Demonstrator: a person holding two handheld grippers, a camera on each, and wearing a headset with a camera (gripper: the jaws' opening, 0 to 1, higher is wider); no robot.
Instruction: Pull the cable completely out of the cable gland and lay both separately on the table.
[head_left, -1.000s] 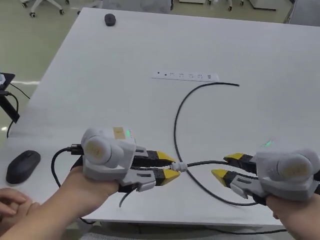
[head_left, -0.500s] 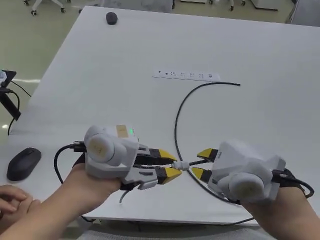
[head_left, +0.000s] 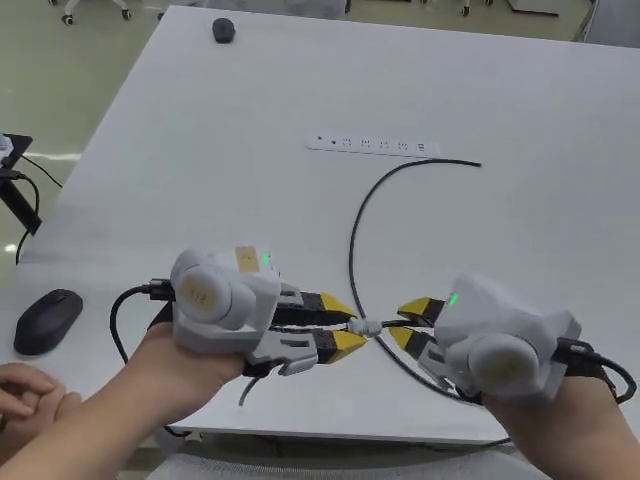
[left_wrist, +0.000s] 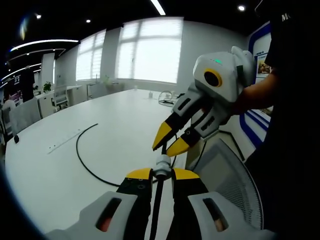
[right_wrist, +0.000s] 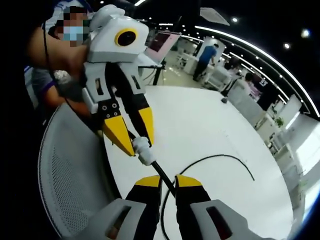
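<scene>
lower middle of the head view: left gripper (head_left: 353, 332) pinches the gland (head_left: 368, 327) to anchor it. right gripper (head_left: 394, 324), jaws narrow, straddles the cable (head_left: 352, 240) without visibly clamping, apparently set to pull.

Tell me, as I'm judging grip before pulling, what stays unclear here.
Head view: the thin black cable runs hidden under the right gripper.
Left gripper view: the small white cable gland has its rear hidden inside the left gripper.
Head view: the long white power strip has markings too small to read.
</scene>
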